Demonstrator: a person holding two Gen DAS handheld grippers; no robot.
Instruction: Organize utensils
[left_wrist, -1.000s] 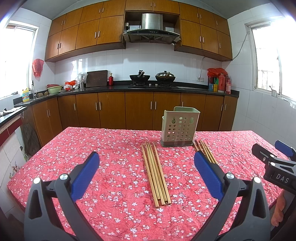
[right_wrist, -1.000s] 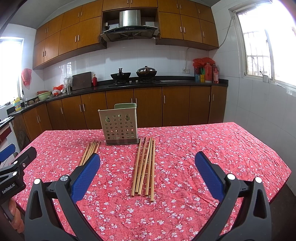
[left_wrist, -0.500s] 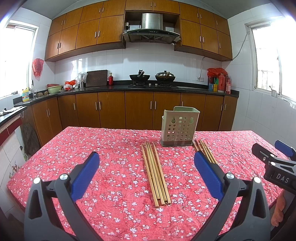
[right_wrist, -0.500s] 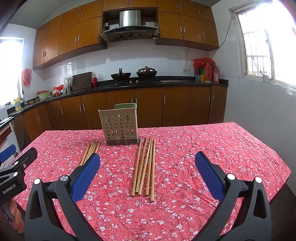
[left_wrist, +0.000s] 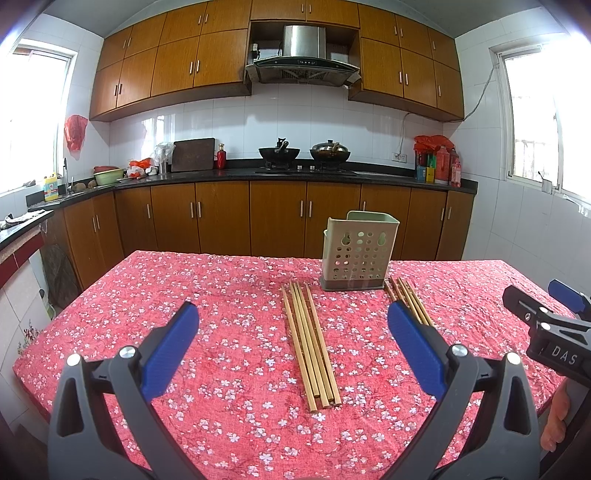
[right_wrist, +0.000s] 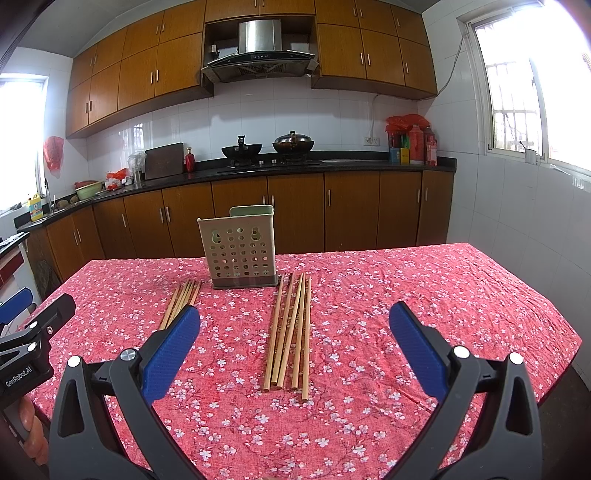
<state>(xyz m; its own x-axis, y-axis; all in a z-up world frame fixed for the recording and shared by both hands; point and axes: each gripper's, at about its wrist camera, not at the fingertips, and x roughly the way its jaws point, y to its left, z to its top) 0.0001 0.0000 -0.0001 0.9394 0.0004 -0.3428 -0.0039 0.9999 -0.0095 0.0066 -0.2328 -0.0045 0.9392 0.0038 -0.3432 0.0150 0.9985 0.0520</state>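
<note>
A pale green perforated utensil holder (left_wrist: 360, 252) stands upright on the far middle of the table; it also shows in the right wrist view (right_wrist: 239, 252). Two bundles of wooden chopsticks lie flat on the cloth. The left bundle (left_wrist: 310, 341) lies ahead of my left gripper (left_wrist: 291, 328); it appears again in the right wrist view (right_wrist: 183, 303). The right bundle (left_wrist: 408, 301) lies ahead of my right gripper (right_wrist: 294, 330), where it is seen more fully (right_wrist: 290, 332). Both grippers are open, empty and held above the table's near edge.
The table wears a red floral cloth (left_wrist: 221, 314). The right gripper shows at the left view's right edge (left_wrist: 550, 328), the left gripper at the right view's left edge (right_wrist: 29, 343). Kitchen cabinets and a black counter (left_wrist: 295, 177) run behind the table.
</note>
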